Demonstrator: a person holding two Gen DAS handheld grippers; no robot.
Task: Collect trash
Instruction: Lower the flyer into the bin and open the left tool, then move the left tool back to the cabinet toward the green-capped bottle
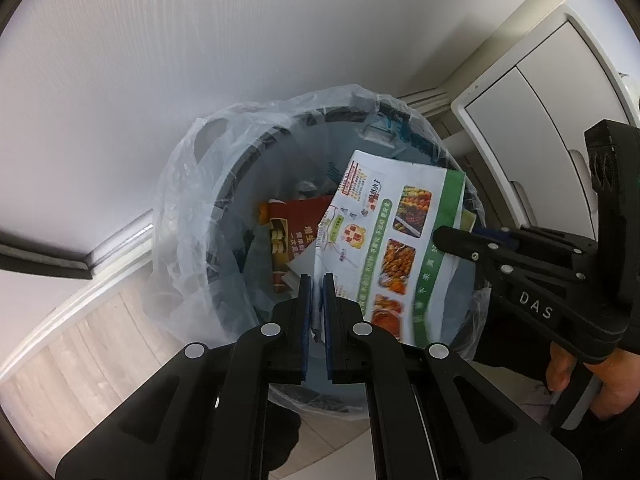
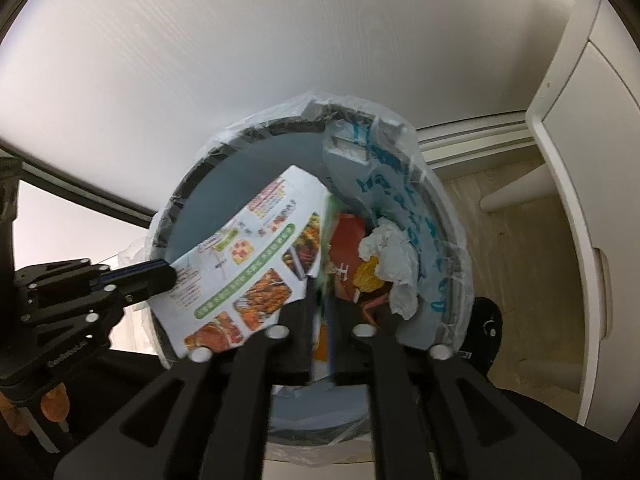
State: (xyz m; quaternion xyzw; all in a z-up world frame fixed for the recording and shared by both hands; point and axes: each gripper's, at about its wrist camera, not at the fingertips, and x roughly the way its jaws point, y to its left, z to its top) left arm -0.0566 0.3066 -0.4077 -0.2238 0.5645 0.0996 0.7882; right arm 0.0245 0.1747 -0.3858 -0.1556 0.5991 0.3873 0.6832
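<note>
A printed flyer [image 1: 384, 236] with food photos and a green border hangs tilted over the mouth of a grey round bin [image 1: 236, 160] lined with a clear plastic bag [image 1: 180, 208]. My left gripper [image 1: 318, 280] is shut on the flyer's near edge, seen from the side in the right wrist view [image 2: 168, 276]. My right gripper [image 2: 320, 296] stands with its jaws close together on the flyer's blurred green edge [image 2: 322, 240]; its tip [image 1: 440, 238] meets the green border. Inside the bin [image 2: 192, 188] lie a red package [image 2: 346, 236], crumpled white tissue [image 2: 394, 256] and a yellow wrapper [image 2: 368, 276].
The bin stands against a white wall [image 1: 200, 40] in a corner. A white cabinet [image 1: 540, 100] rises at the right, with its leg [image 2: 516, 188] on the wooden floor [image 1: 60, 360]. A person's hand [image 1: 568, 372] holds the right gripper's handle.
</note>
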